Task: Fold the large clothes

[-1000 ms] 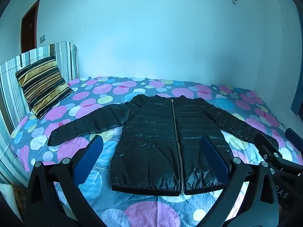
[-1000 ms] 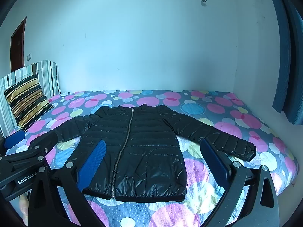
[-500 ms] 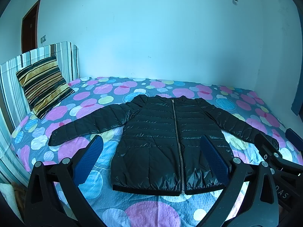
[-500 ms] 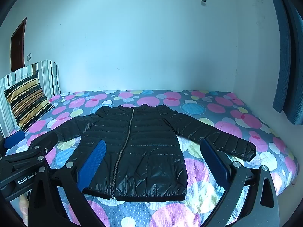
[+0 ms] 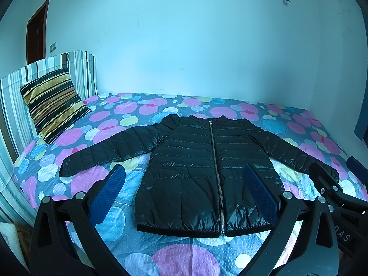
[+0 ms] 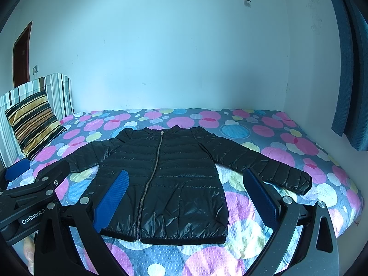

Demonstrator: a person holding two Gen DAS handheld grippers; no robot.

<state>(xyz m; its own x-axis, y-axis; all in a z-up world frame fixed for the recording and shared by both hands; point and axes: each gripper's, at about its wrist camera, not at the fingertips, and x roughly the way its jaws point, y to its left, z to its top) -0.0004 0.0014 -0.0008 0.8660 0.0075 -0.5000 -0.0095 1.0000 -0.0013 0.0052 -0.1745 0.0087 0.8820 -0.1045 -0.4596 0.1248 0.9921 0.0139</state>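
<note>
A black quilted jacket (image 5: 197, 170) (image 6: 170, 174) lies flat and zipped on the bed, front up, collar toward the far wall, both sleeves spread out to the sides. My left gripper (image 5: 184, 184) hovers open in front of the hem, its blue pads (image 5: 108, 191) wide apart with nothing between them. My right gripper (image 6: 184, 184) is also open and empty, held beside the left one above the bed's near edge. Each gripper shows at the edge of the other's view: the right gripper (image 5: 331, 184) at right, the left gripper (image 6: 36, 179) at left.
The bed (image 5: 184, 253) carries a sheet with pink, blue and yellow circles. A striped cushion (image 5: 53, 101) leans on the striped headboard (image 5: 13, 105) at left. A white wall stands behind, a blue curtain (image 6: 352, 92) at right, a dark door (image 5: 36, 32) far left.
Nothing has visibly changed apart from a slight drift of both views; the jacket lies as before and both grippers stay open.
</note>
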